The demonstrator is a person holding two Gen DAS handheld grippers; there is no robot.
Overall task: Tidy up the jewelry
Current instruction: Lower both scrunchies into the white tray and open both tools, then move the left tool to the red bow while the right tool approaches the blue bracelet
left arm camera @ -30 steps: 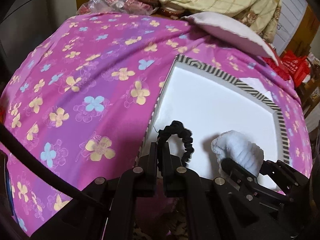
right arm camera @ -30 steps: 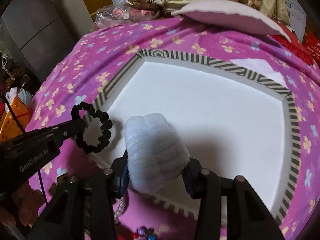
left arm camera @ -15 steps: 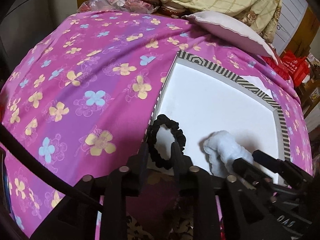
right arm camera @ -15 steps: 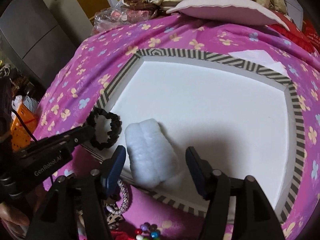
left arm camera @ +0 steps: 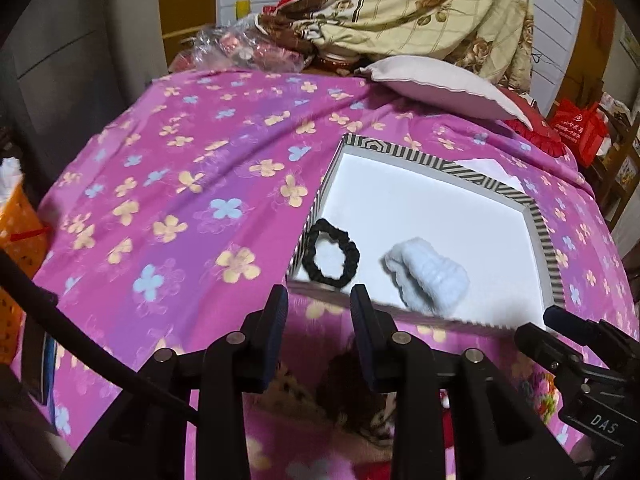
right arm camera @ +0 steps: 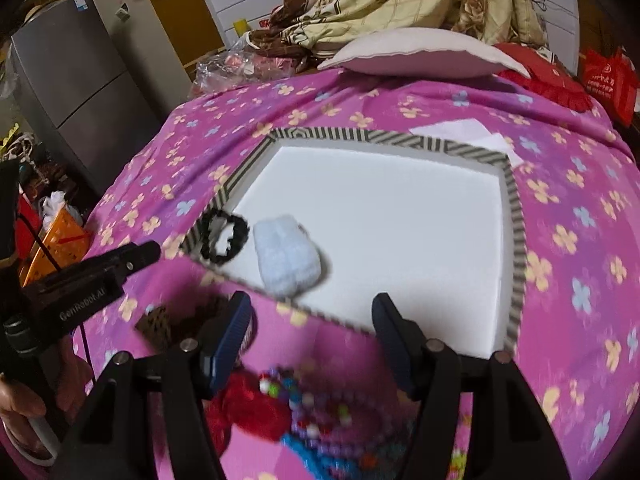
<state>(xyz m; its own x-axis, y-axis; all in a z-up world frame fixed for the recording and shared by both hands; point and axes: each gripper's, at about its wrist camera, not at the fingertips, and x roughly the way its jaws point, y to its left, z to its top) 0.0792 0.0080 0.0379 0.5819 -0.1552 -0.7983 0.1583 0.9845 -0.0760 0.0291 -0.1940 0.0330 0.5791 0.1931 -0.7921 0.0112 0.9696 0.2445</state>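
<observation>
A black scrunchie (left arm camera: pixel 330 258) lies in the near left corner of a white tray with a striped rim (left arm camera: pixel 544 236); it also shows in the right wrist view (right arm camera: pixel 223 237). A pale blue fluffy scrunchie (left arm camera: pixel 428 278) lies beside it in the tray (right arm camera: pixel 516 216), seen too in the right wrist view (right arm camera: pixel 286 256). My left gripper (left arm camera: pixel 320 314) is open and empty, just short of the tray's near edge. My right gripper (right arm camera: pixel 312 320) is open and empty, above a blurred heap of colourful beads (right arm camera: pixel 316 404) and a red item (right arm camera: pixel 244 404).
The tray sits on a pink flowered bedspread (left arm camera: pixel 180 200). A pink pillow (left arm camera: pixel 440 84), a folded beige quilt (left arm camera: pixel 420 8) and a plastic bag (left arm camera: pixel 248 50) lie at the back. A leopard-print item (right arm camera: pixel 160 322) lies near the front. An orange basket (left arm camera: pixel 16 236) stands left.
Both grippers have opened, let go of their scrunchies into the tray and drawn back toward me. The black and pale blue scrunchies now rest in the tray.
</observation>
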